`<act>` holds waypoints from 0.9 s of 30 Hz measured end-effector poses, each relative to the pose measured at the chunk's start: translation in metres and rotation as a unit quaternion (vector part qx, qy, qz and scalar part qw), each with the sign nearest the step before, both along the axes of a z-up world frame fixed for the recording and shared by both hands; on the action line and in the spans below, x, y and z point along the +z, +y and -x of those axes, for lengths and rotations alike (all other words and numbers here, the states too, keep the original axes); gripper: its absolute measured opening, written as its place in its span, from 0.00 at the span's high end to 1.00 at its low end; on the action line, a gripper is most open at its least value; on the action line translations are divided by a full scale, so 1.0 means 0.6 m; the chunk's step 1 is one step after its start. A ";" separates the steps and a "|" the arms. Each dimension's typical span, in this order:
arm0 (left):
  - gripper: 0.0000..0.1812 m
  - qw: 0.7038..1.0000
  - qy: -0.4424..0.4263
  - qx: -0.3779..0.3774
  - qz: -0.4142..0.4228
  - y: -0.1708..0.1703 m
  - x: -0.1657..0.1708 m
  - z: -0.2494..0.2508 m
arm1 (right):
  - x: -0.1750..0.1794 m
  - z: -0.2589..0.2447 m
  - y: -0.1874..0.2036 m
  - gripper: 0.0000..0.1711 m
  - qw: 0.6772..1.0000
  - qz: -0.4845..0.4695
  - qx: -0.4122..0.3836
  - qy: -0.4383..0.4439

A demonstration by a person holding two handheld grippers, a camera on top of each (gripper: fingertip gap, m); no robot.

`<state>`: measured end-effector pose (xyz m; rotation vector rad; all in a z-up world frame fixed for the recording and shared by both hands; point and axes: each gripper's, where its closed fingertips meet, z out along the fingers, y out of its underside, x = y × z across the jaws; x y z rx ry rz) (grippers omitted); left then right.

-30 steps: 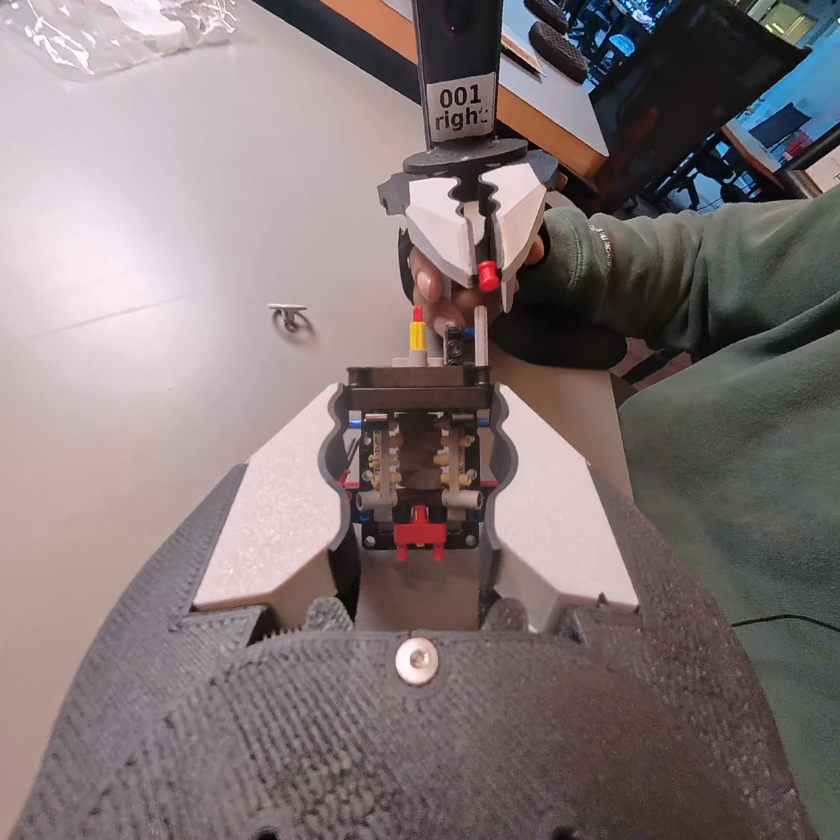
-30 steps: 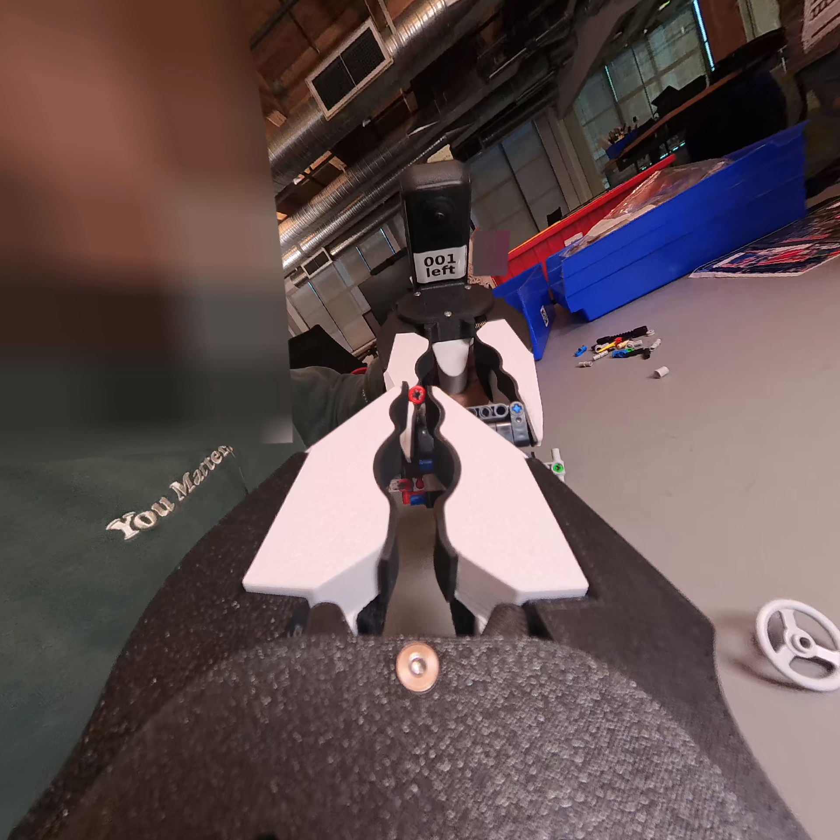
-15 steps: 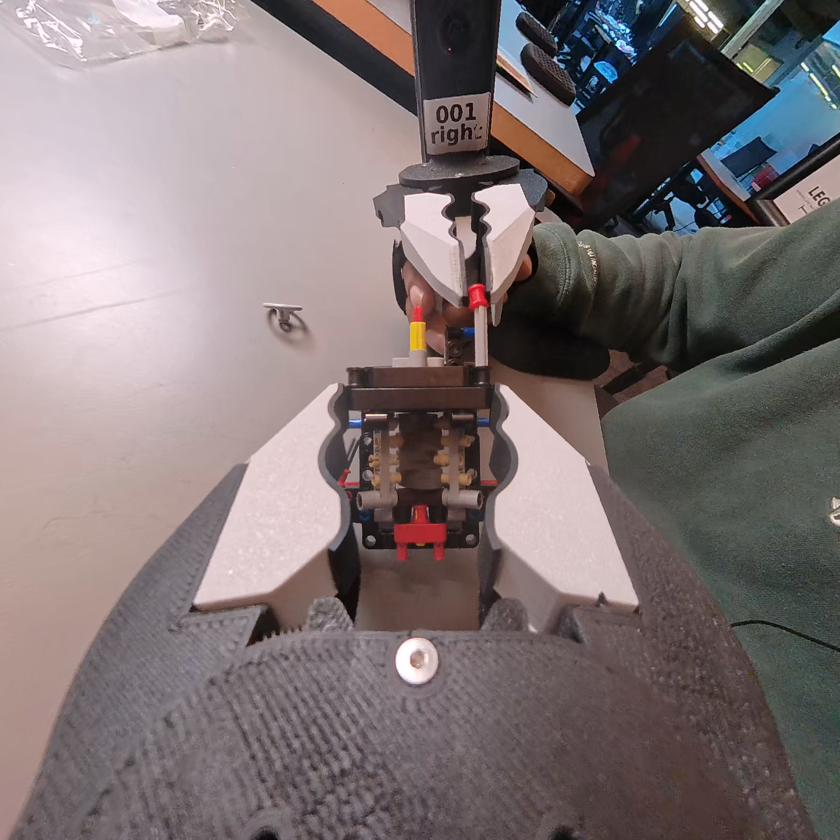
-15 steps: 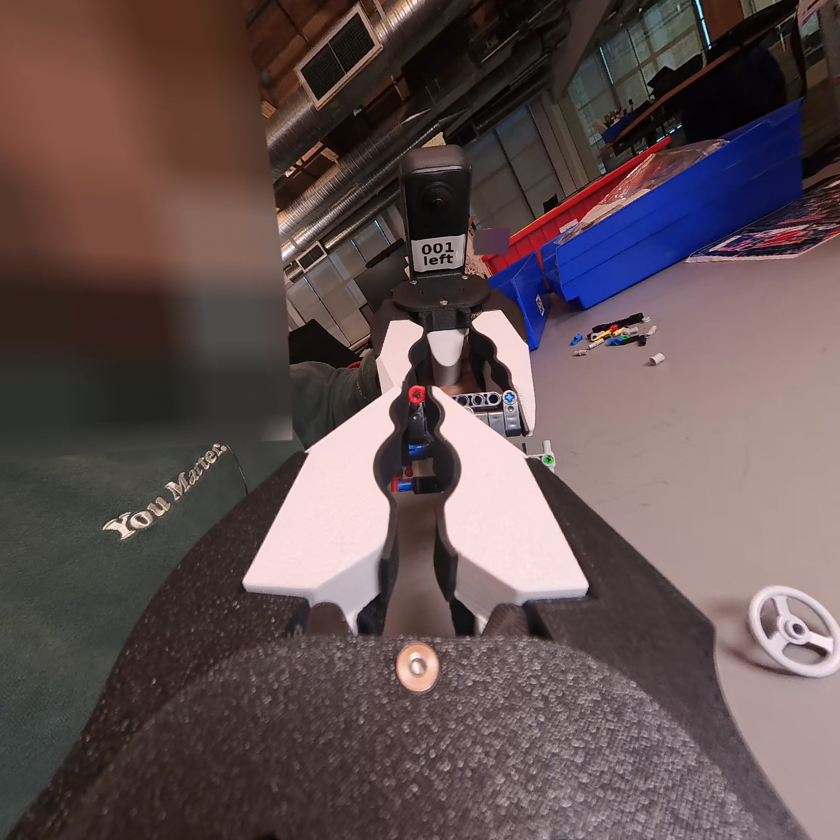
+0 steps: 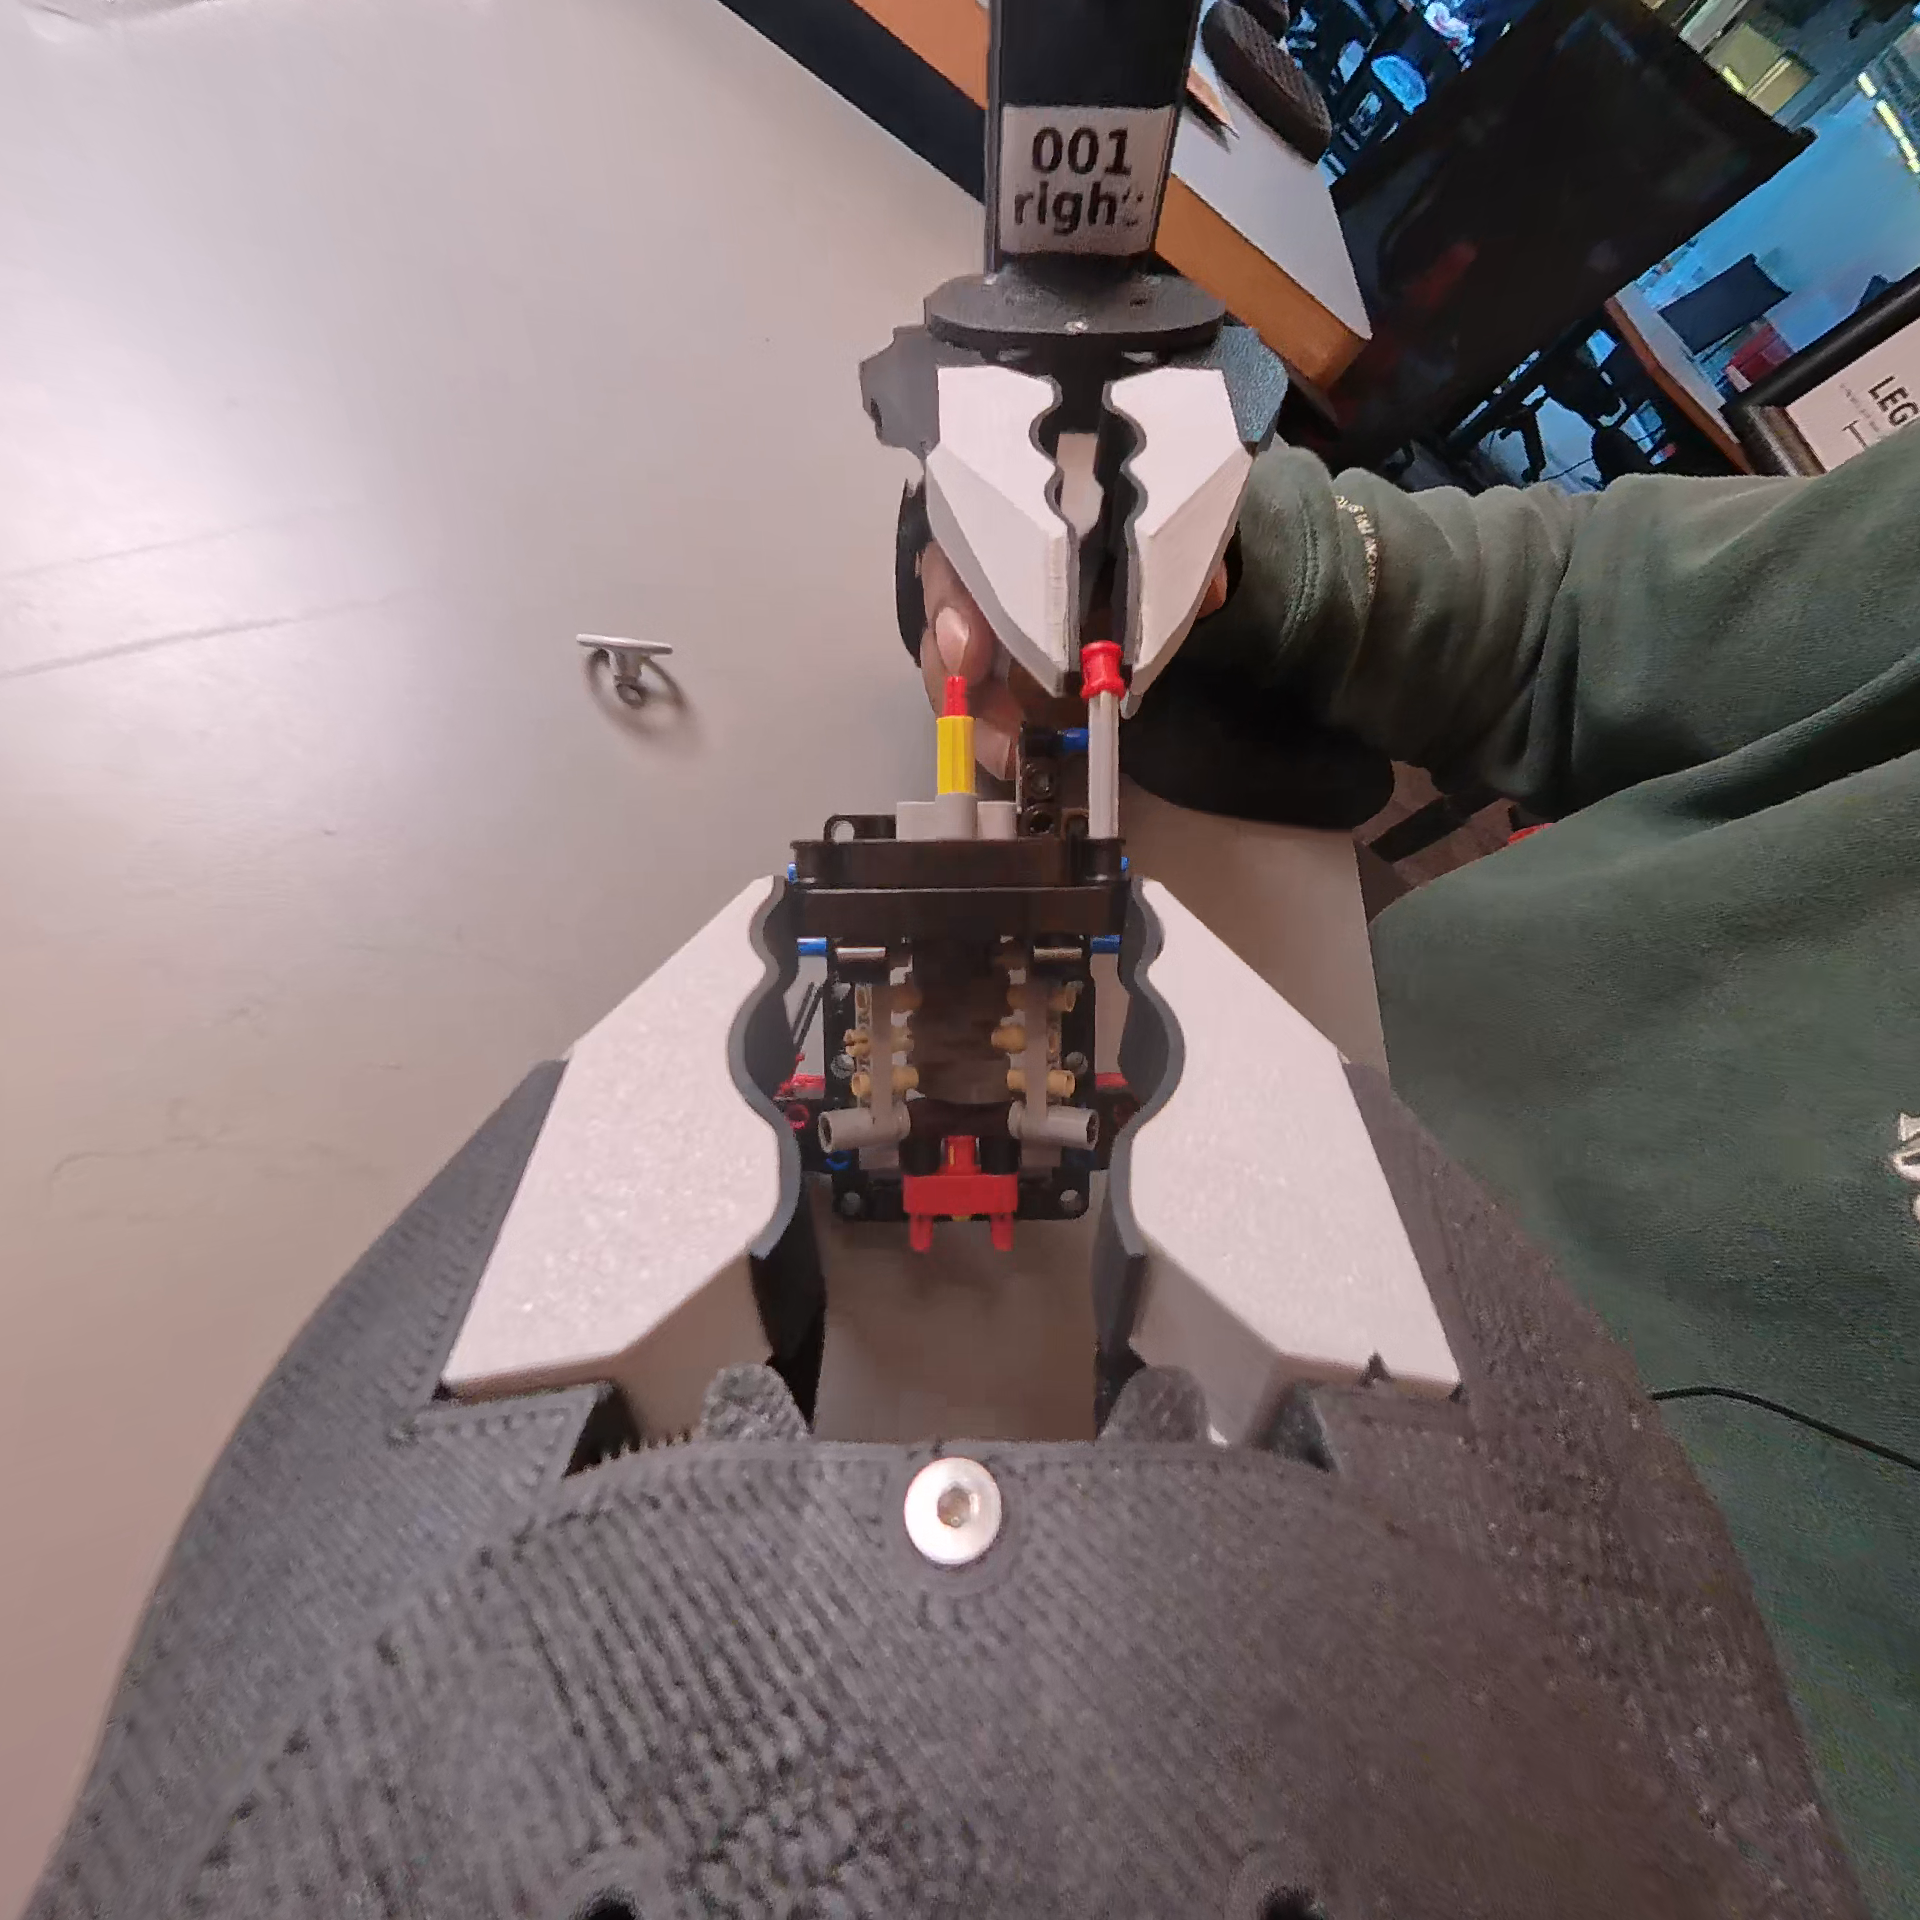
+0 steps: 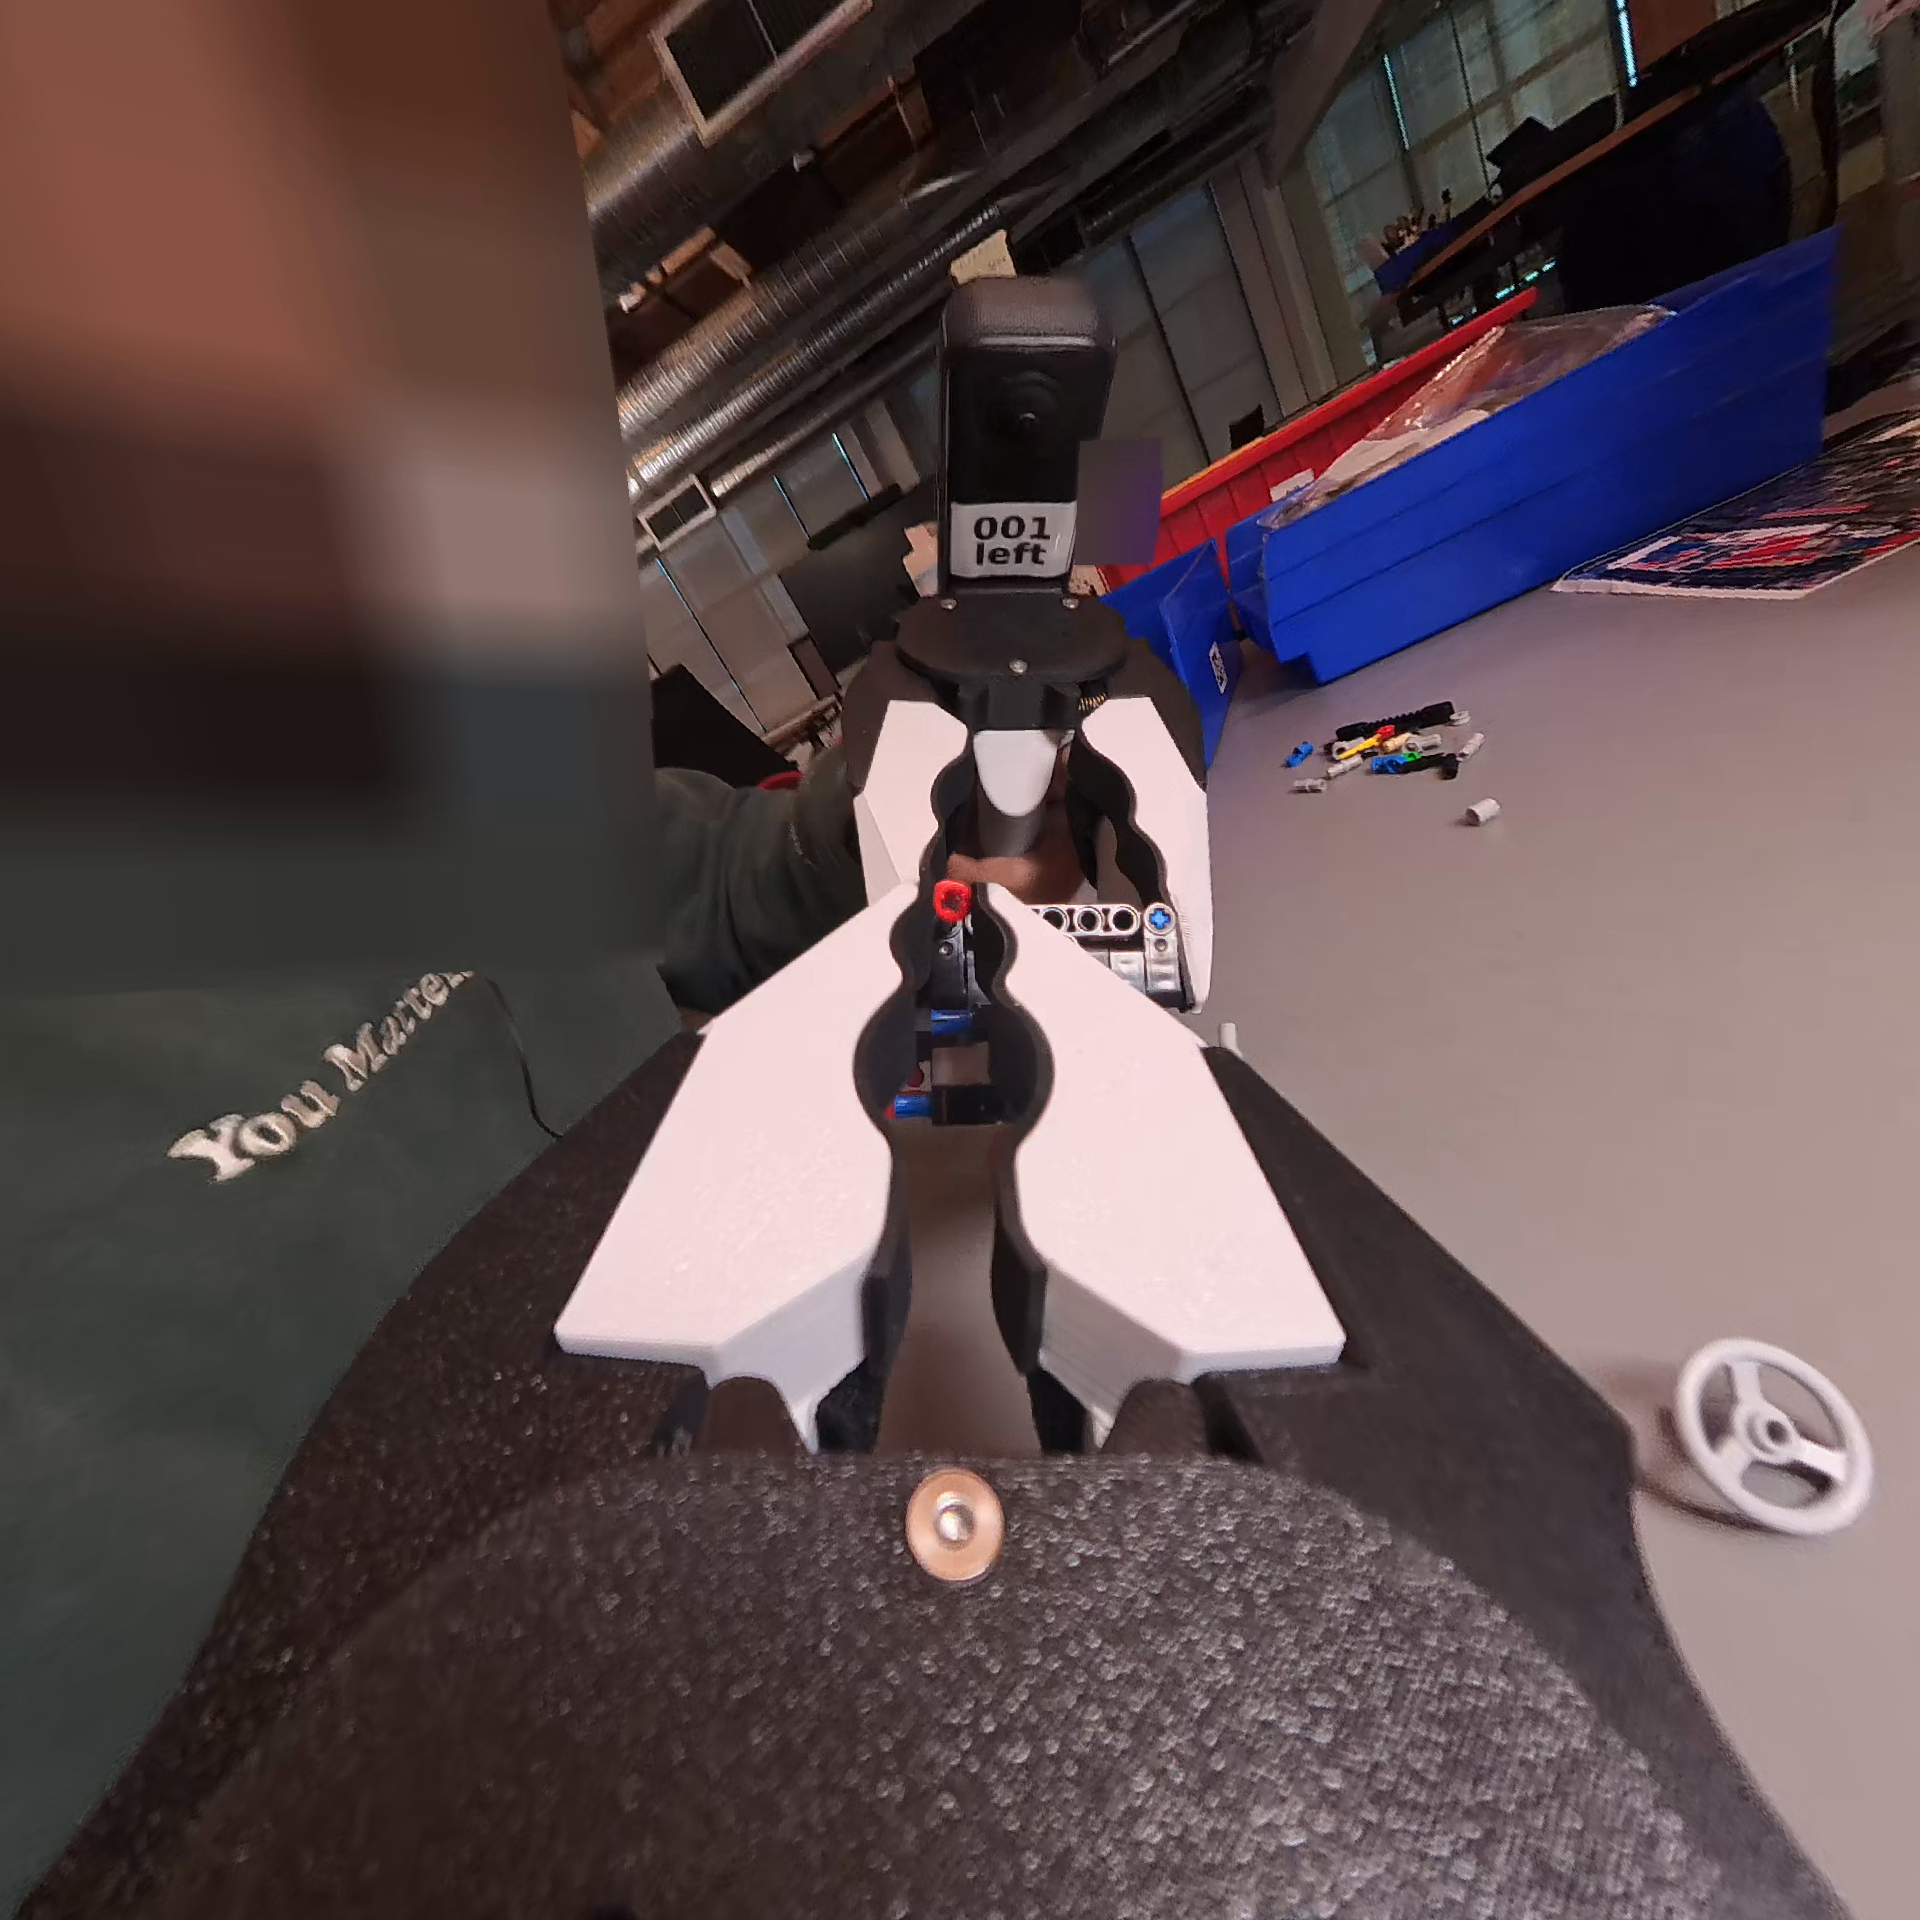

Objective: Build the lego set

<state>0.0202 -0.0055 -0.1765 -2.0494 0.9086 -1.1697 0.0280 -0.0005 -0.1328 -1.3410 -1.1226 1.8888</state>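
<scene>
the lego assembly [image 5: 956, 1039], a black frame packed with tan, grey and red parts, is sitting clamped between the white fingers of the left gripper [image 5: 951, 1049], above the grey table [image 5: 312, 520]. a grey axle [image 5: 1103, 764] with a red bush [image 5: 1101, 660] on top is standing up from the frame's far right corner, and the right gripper [image 5: 1086, 665] is pinching it at the bush, fingertips nearly together. a yellow and red pin [image 5: 954, 743] is rising beside it. a white steering wheel [image 6: 1771, 1449] is lying on the table, with loose pieces [image 6: 1382, 748] and blue bins [image 6: 1538, 520] farther off.
</scene>
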 end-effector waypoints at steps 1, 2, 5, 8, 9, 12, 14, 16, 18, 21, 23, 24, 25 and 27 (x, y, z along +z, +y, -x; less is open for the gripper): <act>0.66 1.000 0.006 -0.002 0.001 -0.001 -0.004 0.000 | -0.003 0.000 -0.002 0.97 1.000 -0.014 -0.001 -0.007; 0.66 1.000 0.013 -0.004 0.001 -0.003 -0.008 0.000 | -0.008 -0.001 -0.003 0.97 0.999 -0.028 0.000 -0.016; 0.66 0.999 0.034 -0.012 0.000 -0.006 -0.018 0.000 | -0.021 -0.004 -0.009 0.97 0.996 -0.081 0.004 -0.042; 0.66 0.998 0.058 -0.020 -0.011 -0.010 -0.023 0.001 | -0.029 -0.007 -0.015 0.97 0.992 -0.115 0.015 -0.058; 0.66 0.998 0.061 -0.022 -0.013 -0.011 -0.024 0.000 | -0.029 -0.008 -0.017 0.97 0.990 -0.124 0.017 -0.060; 0.66 0.997 0.066 -0.026 -0.013 -0.015 -0.026 -0.003 | -0.028 -0.011 -0.021 0.97 0.987 -0.144 0.022 -0.062; 0.66 0.997 0.070 -0.030 -0.013 -0.017 -0.027 -0.006 | -0.029 -0.012 -0.025 0.98 0.985 -0.158 0.025 -0.063; 0.66 0.997 0.068 -0.033 -0.008 -0.020 -0.028 -0.008 | -0.033 -0.012 -0.030 0.97 0.981 -0.177 0.028 -0.070; 0.66 0.998 0.061 -0.033 -0.001 -0.020 -0.030 -0.010 | -0.039 -0.012 -0.033 0.97 0.979 -0.184 0.031 -0.078; 0.66 0.999 0.045 -0.029 0.002 -0.017 -0.024 -0.009 | -0.029 -0.012 -0.026 0.97 0.985 -0.161 0.019 -0.060; 0.66 0.999 0.030 -0.020 0.000 -0.012 -0.017 -0.009 | -0.019 -0.012 -0.020 0.97 0.989 -0.141 0.009 -0.046; 0.66 1.000 0.017 -0.015 0.000 -0.010 -0.011 -0.009 | -0.013 -0.012 -0.017 0.98 0.991 -0.127 0.005 -0.036; 0.66 1.000 0.002 -0.010 0.001 -0.007 -0.003 -0.010 | -0.006 -0.011 -0.015 0.97 0.994 -0.109 0.000 -0.025; 0.66 1.000 -0.025 0.001 0.001 -0.002 0.012 -0.009 | 0.009 -0.010 -0.009 0.97 0.997 -0.076 -0.010 -0.002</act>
